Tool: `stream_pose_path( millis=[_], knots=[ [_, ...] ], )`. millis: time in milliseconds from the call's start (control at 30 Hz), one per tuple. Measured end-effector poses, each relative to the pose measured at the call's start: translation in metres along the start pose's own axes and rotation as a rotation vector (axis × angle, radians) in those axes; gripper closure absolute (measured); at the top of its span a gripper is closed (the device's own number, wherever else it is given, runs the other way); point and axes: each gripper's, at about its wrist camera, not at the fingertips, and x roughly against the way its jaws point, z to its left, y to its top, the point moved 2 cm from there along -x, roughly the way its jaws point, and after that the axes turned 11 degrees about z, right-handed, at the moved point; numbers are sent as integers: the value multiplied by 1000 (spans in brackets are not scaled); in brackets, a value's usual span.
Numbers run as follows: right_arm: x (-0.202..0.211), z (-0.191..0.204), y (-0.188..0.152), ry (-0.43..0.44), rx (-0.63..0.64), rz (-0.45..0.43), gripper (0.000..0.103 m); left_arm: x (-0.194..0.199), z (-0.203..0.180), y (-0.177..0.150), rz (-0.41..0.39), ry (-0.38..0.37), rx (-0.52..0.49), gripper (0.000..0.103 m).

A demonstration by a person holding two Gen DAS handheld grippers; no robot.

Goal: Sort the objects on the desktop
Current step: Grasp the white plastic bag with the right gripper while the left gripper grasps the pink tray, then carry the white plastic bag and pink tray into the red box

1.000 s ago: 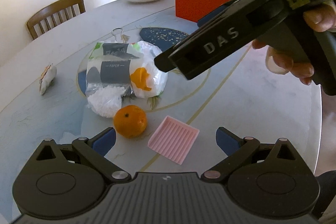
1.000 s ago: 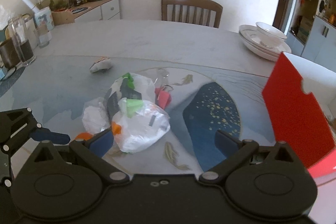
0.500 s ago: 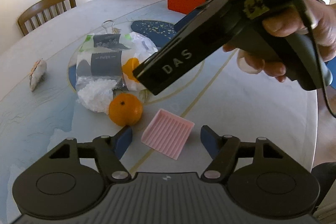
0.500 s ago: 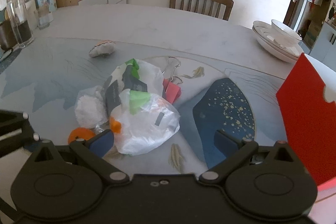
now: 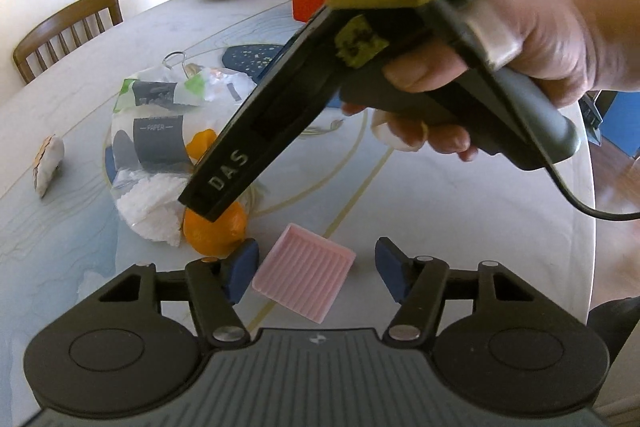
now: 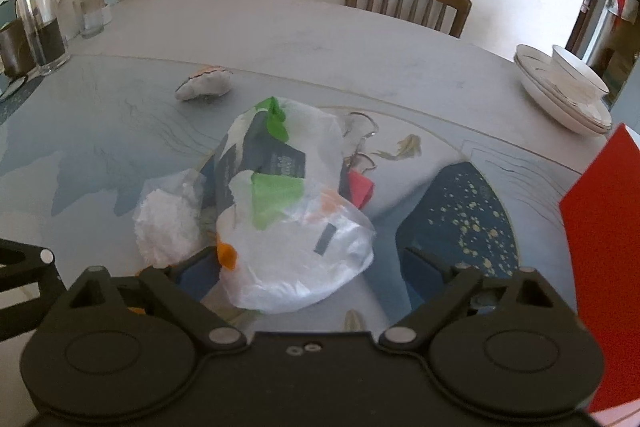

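Left wrist view: round marbled worktop [image 5: 460, 227], then white plastic bag [image 6: 296, 259] at centre between right tool [image 6: 308, 267] jaws, closing, pads not touching it. Pink ribbed tray [image 5: 304, 281] lies near, between left tool [image 5: 316, 269] jaws, closing, untouched; orange [image 5: 224, 231] just left

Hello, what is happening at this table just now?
A person is sorting the table, a claw in each hand. The left claw is closing around the pink ridged tray, not yet pressing it. The right claw is closing over the white plastic bag, also without grip. An orange lies beside the tray.
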Motion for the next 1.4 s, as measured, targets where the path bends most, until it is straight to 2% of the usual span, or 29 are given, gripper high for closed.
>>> stream_pose_path(
  millis=[200,400,633,1000,1067,1133,1400],
  knots=[
    [-3,1,3,15,15,15,27,1,-1,2,3,3,2,51],
    [0,-1,6,12,16,8,34,2,-2,1,5,4,8,52],
    [12,-6,4,16,2,-20,48,3,-3,-1,2,7,20,52],
    [48,-26,-9,60,-82,-73,50,6,-5,-4,7,2,38,53],
    [55,-32,-13,66,-100,-78,50,8,-7,-4,4,2,39,56],
    [62,-37,-17,63,-114,-80,50,9,-7,-3,7,-3,49,59],
    [83,-59,-42,40,-183,-73,50,8,-9,1,5,10,78,60]
  ],
)
